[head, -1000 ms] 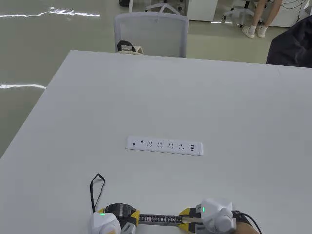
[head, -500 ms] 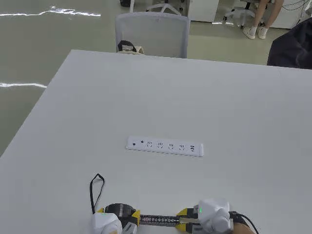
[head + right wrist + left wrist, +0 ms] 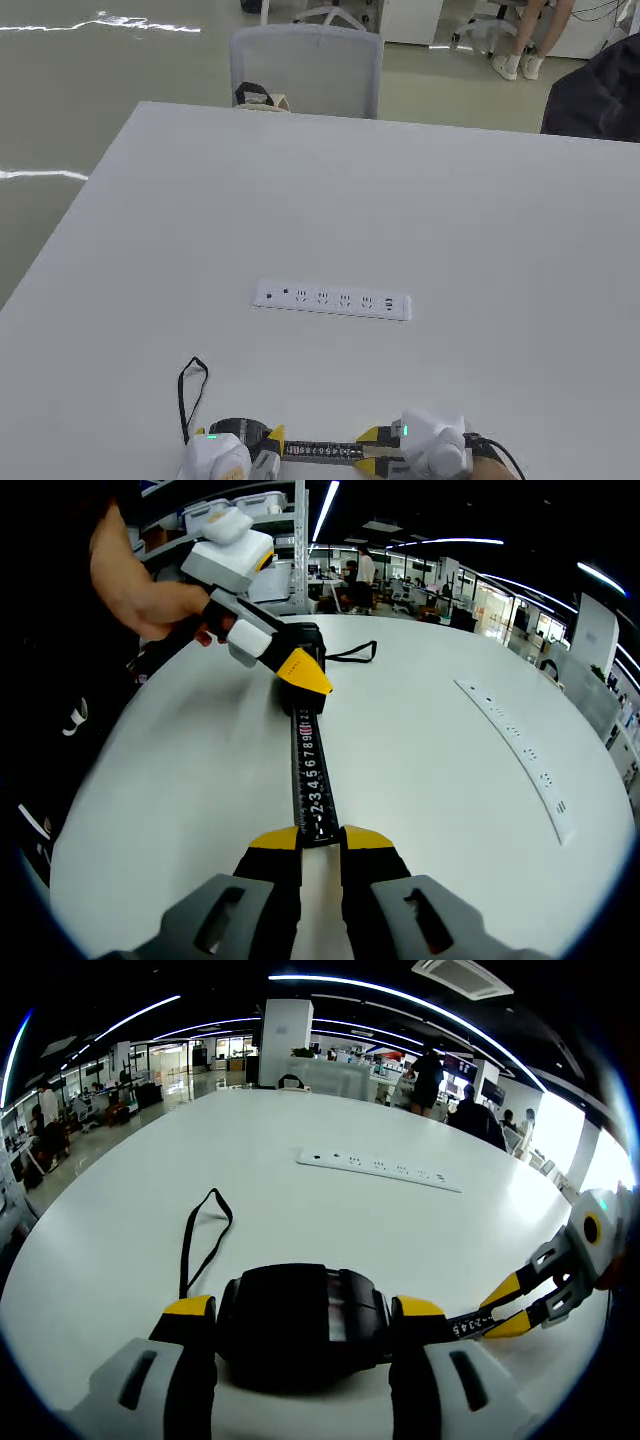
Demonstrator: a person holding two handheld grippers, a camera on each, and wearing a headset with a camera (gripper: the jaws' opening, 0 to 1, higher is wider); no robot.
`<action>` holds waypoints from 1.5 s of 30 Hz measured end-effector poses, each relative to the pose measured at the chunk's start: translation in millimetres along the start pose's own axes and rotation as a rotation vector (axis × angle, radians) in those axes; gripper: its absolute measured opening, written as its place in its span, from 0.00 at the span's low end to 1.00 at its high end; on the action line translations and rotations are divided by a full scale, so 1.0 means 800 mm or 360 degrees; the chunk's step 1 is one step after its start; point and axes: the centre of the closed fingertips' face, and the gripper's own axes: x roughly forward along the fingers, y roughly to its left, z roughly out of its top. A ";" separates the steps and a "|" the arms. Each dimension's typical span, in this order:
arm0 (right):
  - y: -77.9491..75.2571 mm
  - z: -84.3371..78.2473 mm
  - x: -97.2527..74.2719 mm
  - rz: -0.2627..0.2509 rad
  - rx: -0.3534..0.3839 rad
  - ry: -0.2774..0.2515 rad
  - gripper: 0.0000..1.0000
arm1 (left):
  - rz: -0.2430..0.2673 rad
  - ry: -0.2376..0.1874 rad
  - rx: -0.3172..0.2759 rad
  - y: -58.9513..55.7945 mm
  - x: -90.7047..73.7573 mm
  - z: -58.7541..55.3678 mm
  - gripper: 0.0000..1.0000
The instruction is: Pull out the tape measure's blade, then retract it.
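**Jaws clamped at both ends of a partly drawn blade**

Jaws of the left gripper (image 3: 305,1310) are seen closed on the black tape measure (image 3: 300,1345). One yellow-tipped jaw is pressed against each side of the case, low in the centre of the left gripper view. The jaws of the right gripper (image 3: 321,838) are closed on the free end of the blade (image 3: 308,770), which is pinched between the yellow tips at the bottom centre of the right gripper view.

The blade is black with white numerals. It is drawn out a short way and stretched straight between the two grippers, just above the white table (image 3: 350,200). In the head view, the tape measure is found at the bottom edge of the frame, left of centre. The blade is seen running from it toward the right gripper, at the bottom right of centre.

A black wrist strap (image 3: 200,1235) is attached to the case and is laid in a loop on the table, up and to the left of it. A white power strip (image 3: 332,299) is placed flat near the middle of the head view, well apart from the tape measure. A grey chair (image 3: 305,70) is set at the table's far edge, at the upper centre of the frame. In the upper left of the right gripper view, the left gripper is held by a hand (image 3: 175,610).
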 end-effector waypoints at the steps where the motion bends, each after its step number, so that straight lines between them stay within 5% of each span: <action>1: 0.000 0.001 0.001 0.0001 0.0000 -0.0004 0.12 | -0.0002 0.0002 -0.0001 0.000 0.000 -0.001 0.68; 45: 0.006 0.058 0.060 0.0071 -0.0036 -0.0084 0.13 | -0.0109 0.0046 -0.0069 -0.004 -0.008 0.004 0.64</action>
